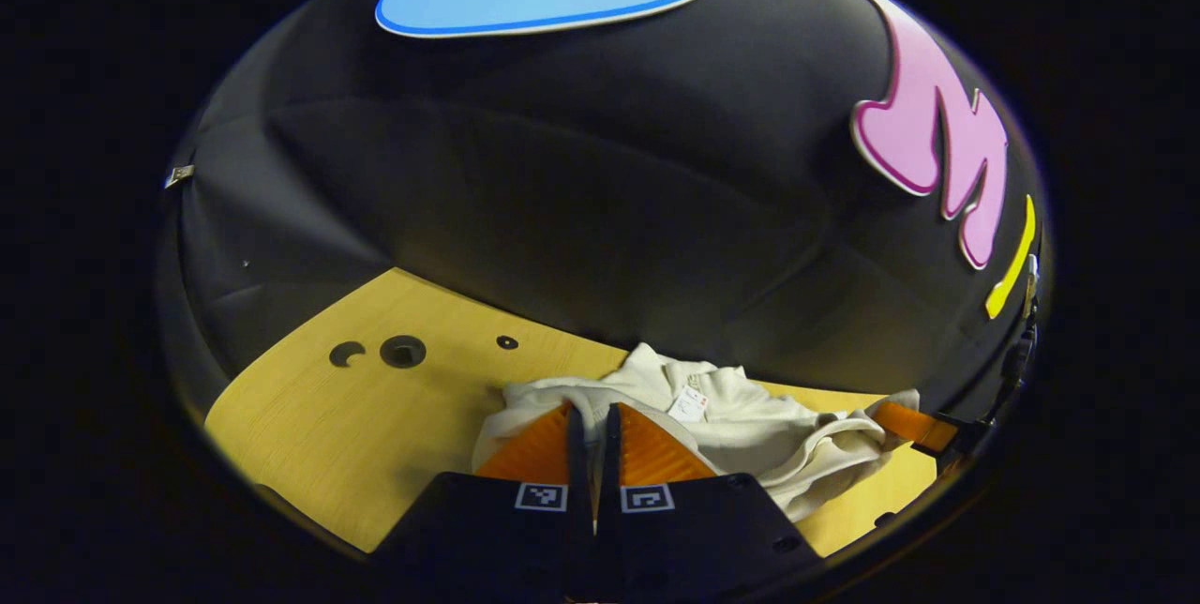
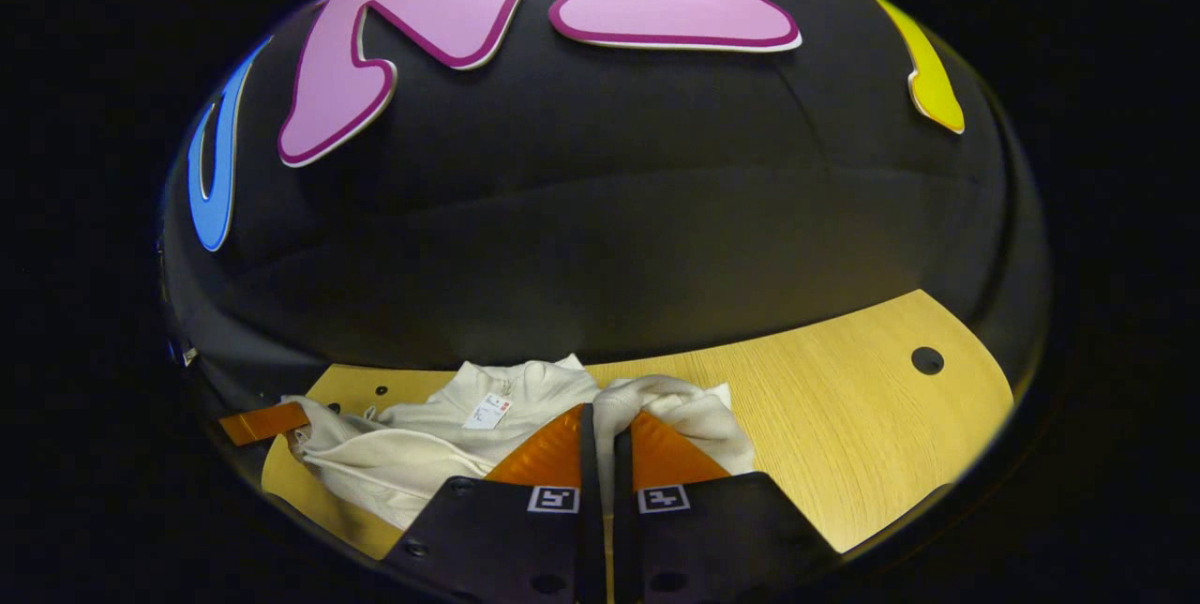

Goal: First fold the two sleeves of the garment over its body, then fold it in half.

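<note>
In the left gripper view, the left gripper [image 1: 592, 416] has its jaws nearly closed, pinching a fold of the cream garment [image 1: 750, 426] bunched on the wooden table [image 1: 375, 416]; the right gripper [image 1: 923, 430] grips its far edge. In the right gripper view, the right gripper [image 2: 600, 421] pinches cloth likewise, a white tag [image 2: 487, 411] lying left of its jaws

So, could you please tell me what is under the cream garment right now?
The garment lies bunched on the wooden table, which shows bare around it. Whatever is directly beneath stays covered by cloth. A white tag sits on top near the collar.
</note>
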Demonstrator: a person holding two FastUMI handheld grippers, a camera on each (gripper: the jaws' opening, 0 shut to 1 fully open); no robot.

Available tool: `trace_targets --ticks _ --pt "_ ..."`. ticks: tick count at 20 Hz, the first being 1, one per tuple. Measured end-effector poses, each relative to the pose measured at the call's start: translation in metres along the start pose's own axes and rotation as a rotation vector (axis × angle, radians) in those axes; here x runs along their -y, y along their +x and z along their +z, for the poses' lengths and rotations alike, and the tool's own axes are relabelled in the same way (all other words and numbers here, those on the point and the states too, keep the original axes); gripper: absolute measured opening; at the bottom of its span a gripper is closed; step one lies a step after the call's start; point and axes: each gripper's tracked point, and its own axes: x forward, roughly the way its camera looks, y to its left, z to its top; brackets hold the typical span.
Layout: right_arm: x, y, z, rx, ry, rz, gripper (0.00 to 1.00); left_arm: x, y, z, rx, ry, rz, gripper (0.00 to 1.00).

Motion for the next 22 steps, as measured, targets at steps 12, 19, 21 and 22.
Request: trace_targets --ticks 12,19,21,22 --pt "-0.007 0.026 -0.014 0.015 -0.089 -0.007 0.38 -0.010 0.044 -0.003 -0.008 0.149 0.026 0.40" --pt "-0.011 -0.025 0.034 0.110 -0.080 -0.024 0.99 -0.014 -0.016 0.061 0.109 0.188 0.054 0.97" --pt "-0.009 -0.045 0.051 0.126 -0.080 -0.042 0.99 -0.010 -0.043 0.074 0.124 0.192 0.041 0.97" --pt "-0.007 -0.058 0.058 0.136 -0.090 -0.058 0.98 -0.008 -0.056 0.083 0.134 0.192 0.038 0.97"
